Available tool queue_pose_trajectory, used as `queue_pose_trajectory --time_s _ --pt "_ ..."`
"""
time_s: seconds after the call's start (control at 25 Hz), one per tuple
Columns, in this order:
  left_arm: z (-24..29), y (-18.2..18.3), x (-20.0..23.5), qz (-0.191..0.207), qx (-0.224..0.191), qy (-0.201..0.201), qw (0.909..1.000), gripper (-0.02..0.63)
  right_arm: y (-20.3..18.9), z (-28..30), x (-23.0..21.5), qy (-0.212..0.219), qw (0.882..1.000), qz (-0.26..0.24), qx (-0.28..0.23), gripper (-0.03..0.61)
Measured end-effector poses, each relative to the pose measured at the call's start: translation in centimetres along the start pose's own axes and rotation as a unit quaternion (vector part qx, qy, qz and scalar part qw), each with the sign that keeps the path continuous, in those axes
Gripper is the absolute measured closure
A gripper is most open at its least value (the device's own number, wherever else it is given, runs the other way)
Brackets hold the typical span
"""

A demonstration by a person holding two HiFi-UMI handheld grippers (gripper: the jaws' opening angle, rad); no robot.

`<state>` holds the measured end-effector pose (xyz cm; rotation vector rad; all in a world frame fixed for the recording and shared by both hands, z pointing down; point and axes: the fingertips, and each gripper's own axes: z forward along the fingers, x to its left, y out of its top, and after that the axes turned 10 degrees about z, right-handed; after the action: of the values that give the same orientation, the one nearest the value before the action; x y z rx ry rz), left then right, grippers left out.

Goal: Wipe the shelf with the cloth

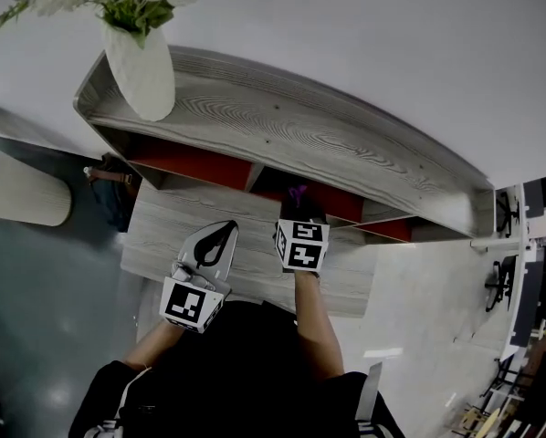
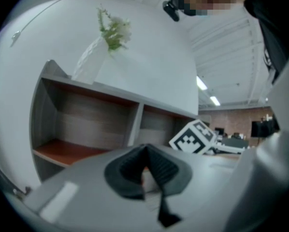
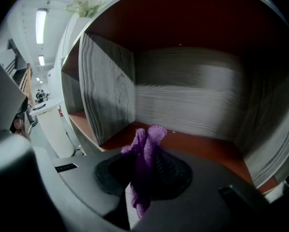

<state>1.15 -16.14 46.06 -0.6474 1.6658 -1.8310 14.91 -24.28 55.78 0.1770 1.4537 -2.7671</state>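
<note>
A purple cloth (image 3: 145, 161) is pinched in my right gripper (image 3: 147, 153), its top end sticking up past the jaw tips. In the head view the right gripper (image 1: 299, 215) points into the middle compartment of the grey wooden shelf (image 1: 282, 126), and the cloth (image 1: 299, 192) shows just at the opening. The compartment's red floor (image 3: 202, 146) lies right ahead of the cloth; I cannot tell whether they touch. My left gripper (image 1: 222, 234) hovers over the grey top in front of the shelf, left of the right one, shut with nothing in it (image 2: 145, 151).
A white vase (image 1: 141, 67) of flowers stands on the shelf's top at the left end. A wood divider (image 3: 106, 95) walls the compartment's left side. A pale round cabinet (image 1: 22, 190) stands at far left, and office furniture (image 1: 529, 272) at right.
</note>
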Motion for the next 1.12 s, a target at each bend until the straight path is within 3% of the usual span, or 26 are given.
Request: queue_pose_trajectory --time_s 0.6,1.12 --pt "-3.5 -0.2 2.2 0.000 0.001 0.033 0.9994 0.615 0.0 1.8 6.6 0.058 0.996 -0.060 0.020 0.531" --pt "-4.5 0.4 1.4 0.005 -0.008 0.035 0.9994 0.615 -0.9 1.2 8.1 0.090 0.993 -0.076 0.020 0.532"
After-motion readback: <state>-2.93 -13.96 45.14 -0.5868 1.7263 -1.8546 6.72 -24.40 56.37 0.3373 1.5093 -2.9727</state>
